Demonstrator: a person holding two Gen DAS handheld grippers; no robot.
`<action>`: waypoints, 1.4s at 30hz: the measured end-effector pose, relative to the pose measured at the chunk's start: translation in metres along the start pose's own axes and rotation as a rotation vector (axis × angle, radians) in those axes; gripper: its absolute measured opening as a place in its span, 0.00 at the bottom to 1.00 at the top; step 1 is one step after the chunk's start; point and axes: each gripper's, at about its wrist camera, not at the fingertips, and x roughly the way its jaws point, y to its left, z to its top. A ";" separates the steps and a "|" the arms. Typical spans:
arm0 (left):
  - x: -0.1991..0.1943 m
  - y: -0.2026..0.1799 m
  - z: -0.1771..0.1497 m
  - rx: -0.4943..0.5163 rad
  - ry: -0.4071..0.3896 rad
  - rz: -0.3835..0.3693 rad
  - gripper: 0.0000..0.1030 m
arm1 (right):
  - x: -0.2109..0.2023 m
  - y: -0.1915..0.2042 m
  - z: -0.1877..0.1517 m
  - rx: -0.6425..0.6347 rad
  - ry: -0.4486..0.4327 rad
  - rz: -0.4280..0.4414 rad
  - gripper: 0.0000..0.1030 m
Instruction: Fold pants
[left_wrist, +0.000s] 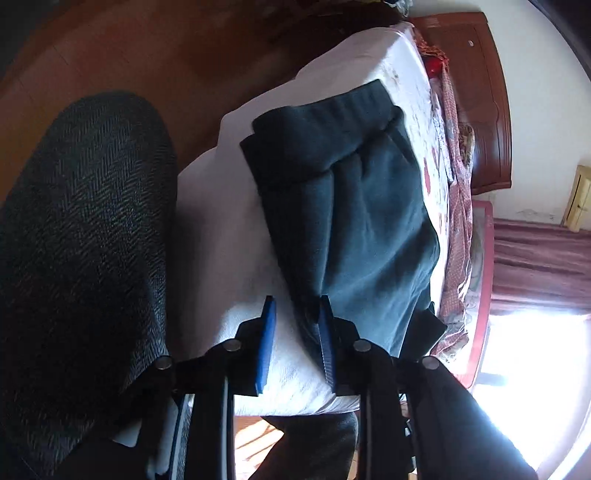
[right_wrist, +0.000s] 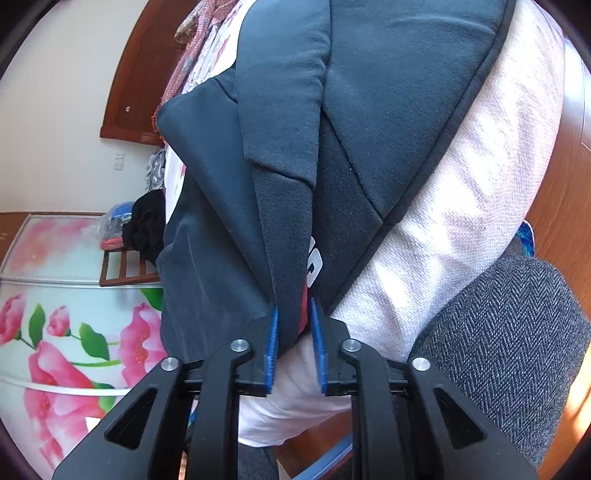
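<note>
Dark teal pants (left_wrist: 354, 206) lie partly folded on a white-covered surface (left_wrist: 229, 236), ribbed waistband at the far end. My left gripper (left_wrist: 295, 314) is open above the white cover, its right finger at the near edge of the pants, nothing between its pads. In the right wrist view the pants (right_wrist: 295, 122) fill the upper frame, with a folded flap and a white-and-red print. My right gripper (right_wrist: 293, 314) has a narrow gap, and an edge of the pants lies between its blue pads.
A person's leg in grey herringbone cloth shows at the left (left_wrist: 81, 236) and at the right (right_wrist: 517, 332). A wooden headboard (left_wrist: 480, 92), red patterned bedding (left_wrist: 458, 221), a bright window (left_wrist: 535, 369), a flowered cabinet (right_wrist: 66, 332) and a wooden floor (left_wrist: 147, 48) surround the surface.
</note>
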 end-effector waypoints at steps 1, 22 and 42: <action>-0.007 -0.012 -0.004 0.054 -0.013 0.035 0.38 | -0.009 0.003 0.001 -0.014 -0.013 -0.038 0.42; 0.055 -0.180 -0.076 0.761 0.068 0.138 0.98 | -0.013 0.035 0.309 -0.011 -0.392 -0.448 0.46; 0.080 -0.181 -0.056 0.861 0.034 0.248 0.98 | -0.169 -0.111 0.208 0.166 -0.689 -0.272 0.04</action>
